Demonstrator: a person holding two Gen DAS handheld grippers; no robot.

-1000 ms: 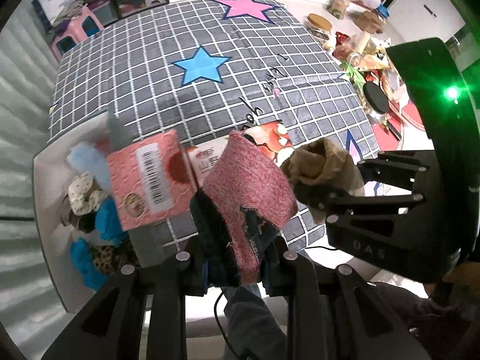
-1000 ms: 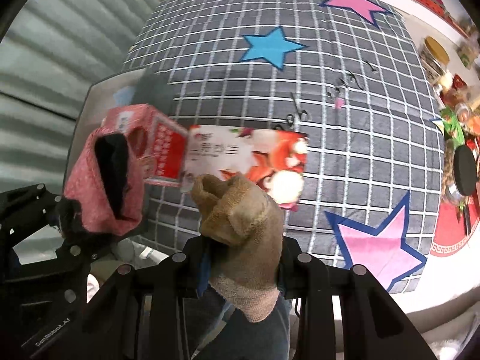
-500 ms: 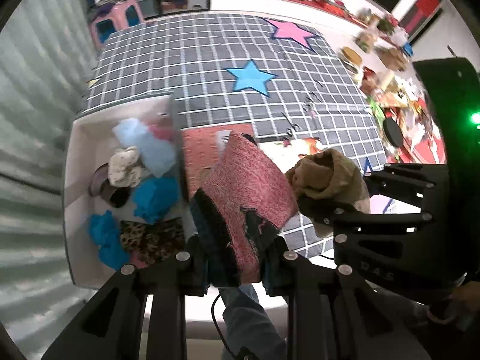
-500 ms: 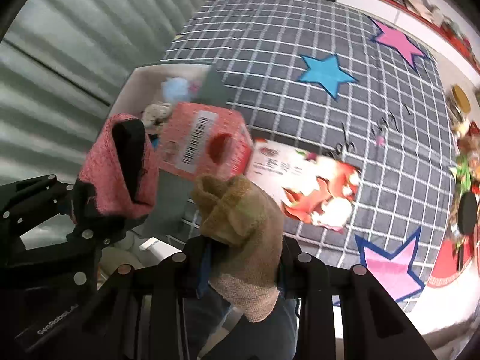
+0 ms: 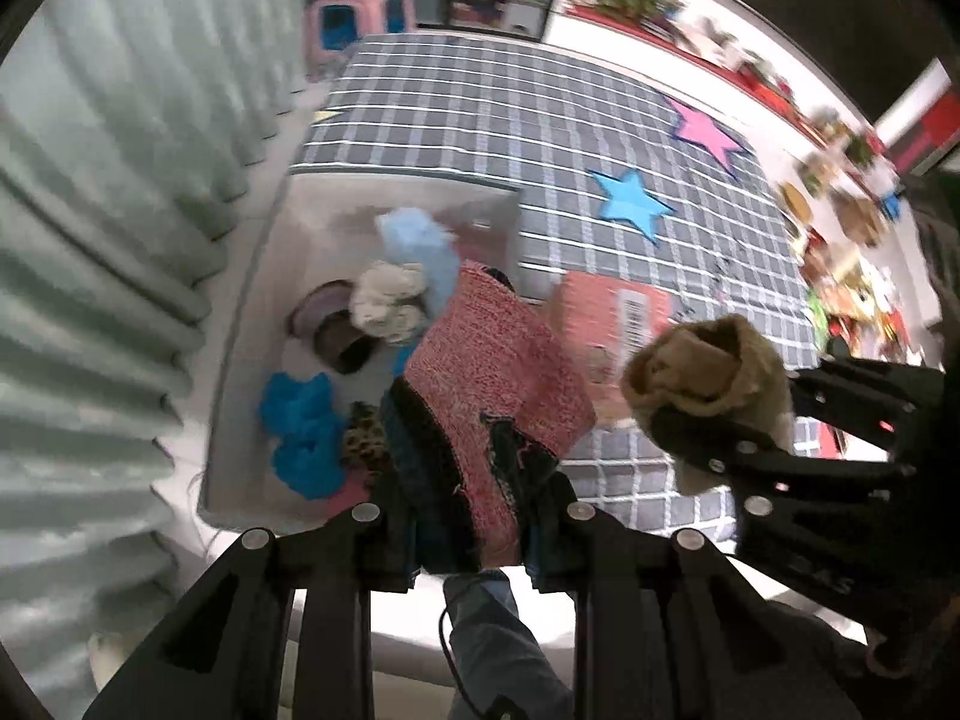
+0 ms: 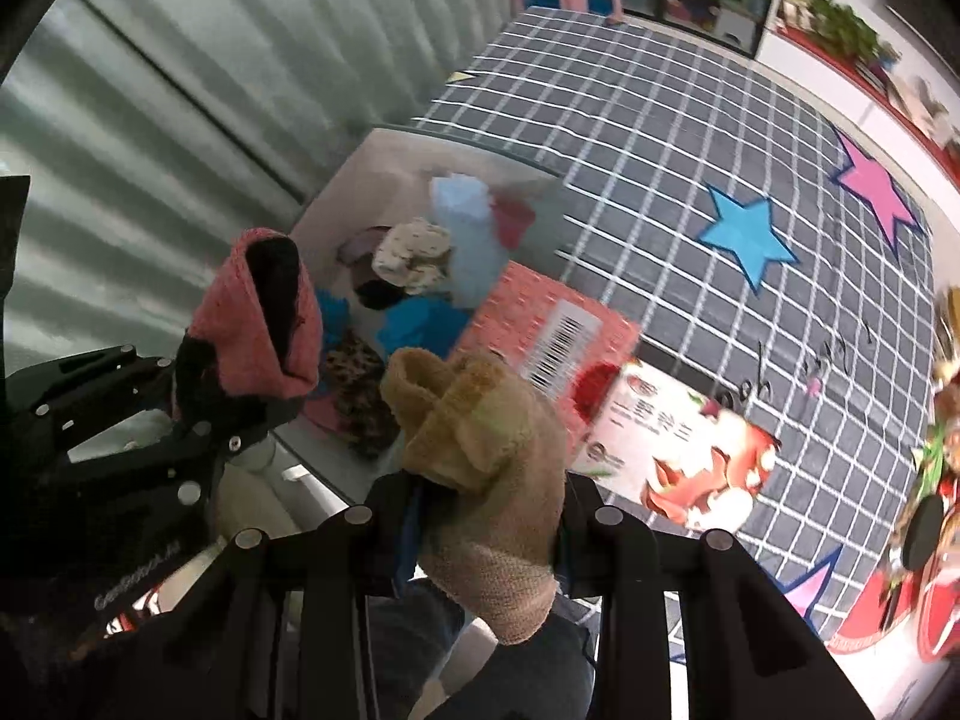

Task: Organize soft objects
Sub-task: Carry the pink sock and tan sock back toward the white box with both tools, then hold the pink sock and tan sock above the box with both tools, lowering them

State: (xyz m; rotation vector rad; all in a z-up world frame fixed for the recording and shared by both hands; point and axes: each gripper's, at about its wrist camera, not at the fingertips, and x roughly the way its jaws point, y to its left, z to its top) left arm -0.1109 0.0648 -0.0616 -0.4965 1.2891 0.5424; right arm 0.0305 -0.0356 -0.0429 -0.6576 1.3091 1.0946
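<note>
Both jaws are pinching socks: left gripper is clamping a pink knit sock with dark cuff, right gripper is clamping a rolled tan sock. Both socks are hanging in the air above the near table edge, the pink one over the near corner of the white storage bin, the tan one just right of it.

Handling, as a judgement: both are looking light, limp and squashy, not fragile, and a pinch across the bunched middle is likely holding best, since a loose toe or cuff could be slipping out on release.

Left view is looking straight down into the bin, showing blue fluffy pieces, a cream floral bundle, a pale blue piece and a leopard-print bit. Right view is showing the pink sock's open dark mouth, plus the red barcode box and a printed cartoon packet lying beyond on the grid-pattern star cloth, packet hidden in the left view
</note>
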